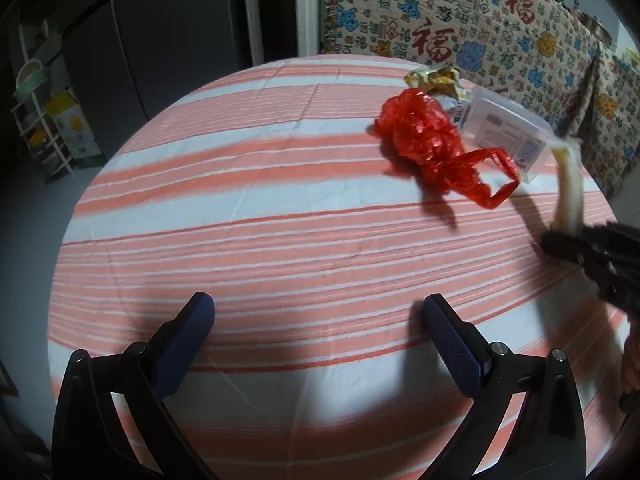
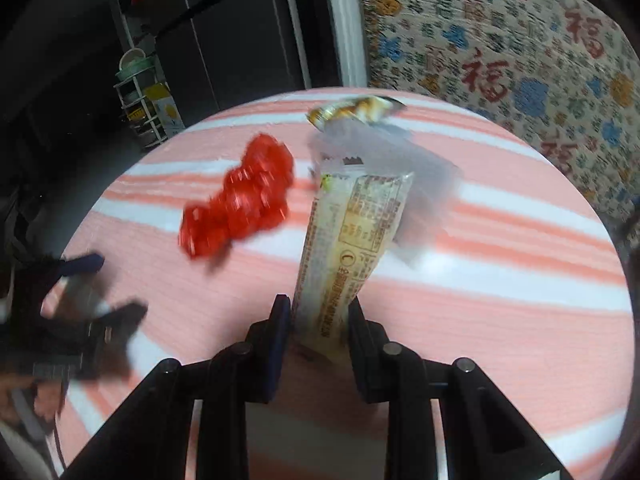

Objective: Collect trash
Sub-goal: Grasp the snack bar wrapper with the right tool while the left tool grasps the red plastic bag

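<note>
Cream printed wrapper (image 2: pixel 352 240) standing upright, clamped in right gripper (image 2: pixel 316 320) above striped tablecloth (image 2: pixel 500 320). Red crumpled bag (image 1: pixel 424 136), clear plastic box (image 1: pixel 504 128), gold foil wrapper (image 1: pixel 436 78) lying clustered at far edge. Left gripper (image 1: pixel 320 320) hanging spread wide, gripping nothing. Right view blurring; box barely readable there.

In the right wrist view, motion blurs the red plastic bag (image 2: pixel 240 196), the clear plastic box (image 2: pixel 404 172) and the left hand-held gripper (image 2: pixel 100 284). A long wrapper (image 2: pixel 352 232) hides part of the box. In the left wrist view, the right hand-held gripper (image 1: pixel 560 240) is blurred and cut off by the edge.
</note>
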Demonstrator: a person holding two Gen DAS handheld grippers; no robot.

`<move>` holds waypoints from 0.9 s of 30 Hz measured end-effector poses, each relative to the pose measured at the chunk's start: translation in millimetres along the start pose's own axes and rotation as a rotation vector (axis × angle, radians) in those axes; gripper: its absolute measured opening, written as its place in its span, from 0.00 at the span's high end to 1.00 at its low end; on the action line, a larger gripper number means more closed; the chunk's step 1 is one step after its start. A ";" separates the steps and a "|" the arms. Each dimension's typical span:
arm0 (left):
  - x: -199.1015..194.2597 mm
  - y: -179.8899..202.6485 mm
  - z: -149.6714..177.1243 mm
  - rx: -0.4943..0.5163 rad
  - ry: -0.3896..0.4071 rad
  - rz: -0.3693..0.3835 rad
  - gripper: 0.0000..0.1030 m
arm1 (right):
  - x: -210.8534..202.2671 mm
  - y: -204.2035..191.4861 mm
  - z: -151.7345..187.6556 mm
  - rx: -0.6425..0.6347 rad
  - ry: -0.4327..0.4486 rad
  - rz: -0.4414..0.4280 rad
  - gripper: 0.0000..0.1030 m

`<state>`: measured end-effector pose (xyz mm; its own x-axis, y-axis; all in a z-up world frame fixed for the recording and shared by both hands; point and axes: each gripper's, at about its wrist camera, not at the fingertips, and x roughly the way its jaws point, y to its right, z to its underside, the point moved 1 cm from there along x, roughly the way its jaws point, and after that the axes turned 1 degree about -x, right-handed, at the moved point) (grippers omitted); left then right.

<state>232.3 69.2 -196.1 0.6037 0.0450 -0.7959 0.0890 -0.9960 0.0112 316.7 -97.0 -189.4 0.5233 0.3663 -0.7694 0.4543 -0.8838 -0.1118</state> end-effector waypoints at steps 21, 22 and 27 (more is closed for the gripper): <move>58.5 70.5 -84.3 0.097 0.038 0.144 0.48 | -52.0 28.4 52.4 0.029 -0.012 0.077 0.73; 54.4 68.7 -81.3 0.109 0.035 0.151 0.49 | -53.1 31.4 52.6 0.030 -0.020 0.075 0.73; 25.4 59.4 -56.2 0.169 0.008 0.226 0.49 | -61.5 37.2 50.5 -0.009 -0.083 0.070 0.73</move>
<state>297.4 15.6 -181.6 0.5993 -0.1803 -0.7800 -0.1815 -0.9795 0.0869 264.9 -167.1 -177.9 0.4928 0.2785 -0.8244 0.4256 -0.9035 -0.0508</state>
